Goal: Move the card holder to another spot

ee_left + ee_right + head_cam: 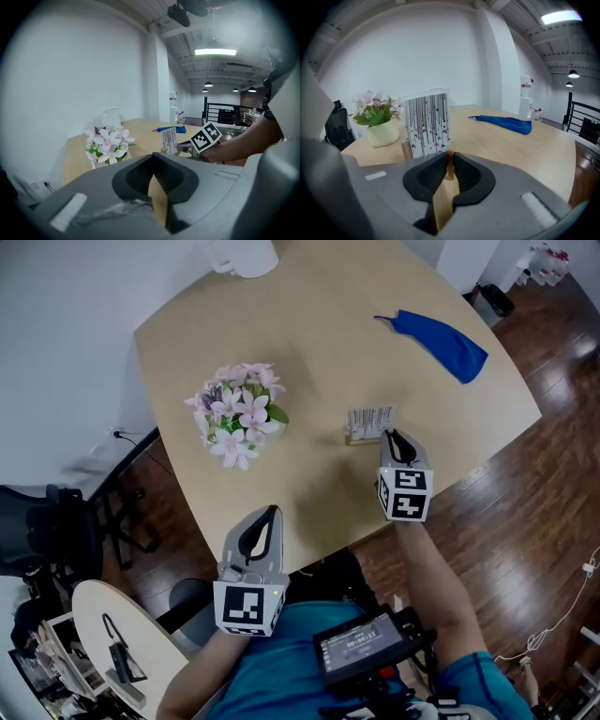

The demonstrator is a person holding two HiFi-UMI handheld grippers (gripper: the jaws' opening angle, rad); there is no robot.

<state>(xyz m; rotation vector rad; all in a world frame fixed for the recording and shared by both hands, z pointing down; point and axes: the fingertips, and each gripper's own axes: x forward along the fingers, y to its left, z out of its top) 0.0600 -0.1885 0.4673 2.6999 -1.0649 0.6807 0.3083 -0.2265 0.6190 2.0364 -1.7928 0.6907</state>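
Eyeing the counter (309, 343): mostly bare apart from the blue cloth (441, 341), so plenty of free spots.
Left gripper (268, 517): over the near edge, jaws pressed together, nothing in them.
Right gripper (394, 439): jaws pinching the right end of the wooden base. Probably the carry step; next up, keeping it level so nothing tips.
Card holder (368, 426): mid-counter, right of the flowers (239, 413), striped card upright.
Hard to tell: whether the base is resting on the counter or just off it.
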